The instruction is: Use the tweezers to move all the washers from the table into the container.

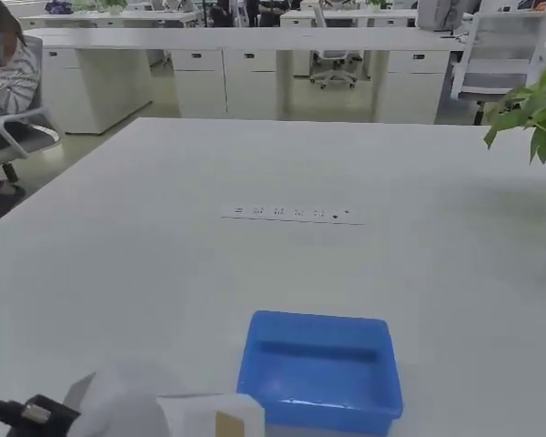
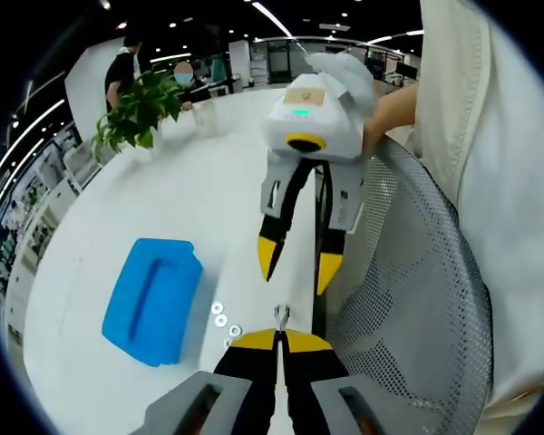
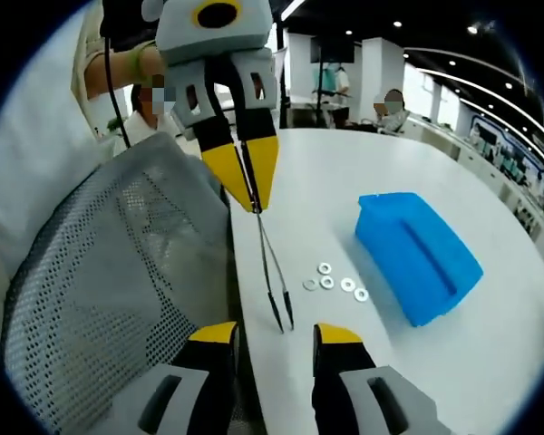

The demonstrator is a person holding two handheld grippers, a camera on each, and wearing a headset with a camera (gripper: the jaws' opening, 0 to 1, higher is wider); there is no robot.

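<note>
My left gripper [image 3: 254,198] is clamped tight on the tweezers [image 3: 270,263], whose tips point toward my right gripper [image 3: 278,333], its jaws spread apart and holding nothing, while 5 washers [image 3: 334,282] lie loose on the white table [image 3: 344,172] just beside the blue container [image 3: 417,258], on its near side.

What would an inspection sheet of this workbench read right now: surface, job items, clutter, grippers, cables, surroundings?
Surface: white table.
Job's things: five washers loose on the table beside the blue container, which looks empty; tweezers held near the table edge.
Clutter: power strip mid-table.
Grippers: left gripper shut on the tweezers; right gripper open.
Cables: black cable at a gripper.
Surroundings: mesh chair, potted plant, office desks, people.
</note>
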